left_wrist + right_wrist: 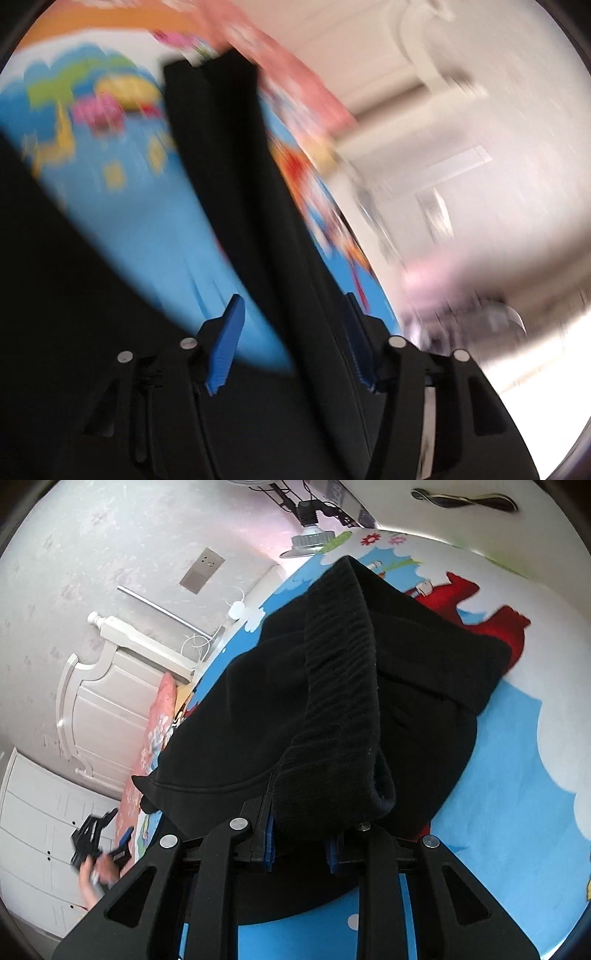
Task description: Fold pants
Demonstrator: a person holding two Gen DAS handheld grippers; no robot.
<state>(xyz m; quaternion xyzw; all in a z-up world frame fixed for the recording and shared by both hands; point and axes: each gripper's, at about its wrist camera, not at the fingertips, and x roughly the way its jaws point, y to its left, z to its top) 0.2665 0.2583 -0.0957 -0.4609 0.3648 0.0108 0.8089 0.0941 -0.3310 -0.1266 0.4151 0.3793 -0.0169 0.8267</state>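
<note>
Clearly, the black pants [332,686] lie in a heap on a bed covered with a bright cartoon sheet [509,775], blue and white with a red figure at the far right. In the right wrist view the right tongs [301,853] are closed on the ribbed waistband [340,716] of the pants: the thick band comes out from between the two blue pads and runs away from the camera over the rest of the cloth, which spreads to the left and to the right of it. At the left edge of the same view a hand [98,871] holds the left tongs [122,843] beside the bed, near a white cupboard with drawers [40,834]; this part is blurred. Farther away a white headboard [96,690] stands against the wall, a pink pillow [162,705] leans next to it, and a lamp [310,535] hangs at the far side of the bed. The left wrist view is very blurred. There the left tongs [291,347] stand half open, with the blue fingers [227,343] apart, and a long dark strip of the pants [229,177] passes between them and stretches far over the blue sheet [140,229]. The left pad is free of the cloth; whether the right pad touches it I cannot tell, because the cloth covers that side
</note>
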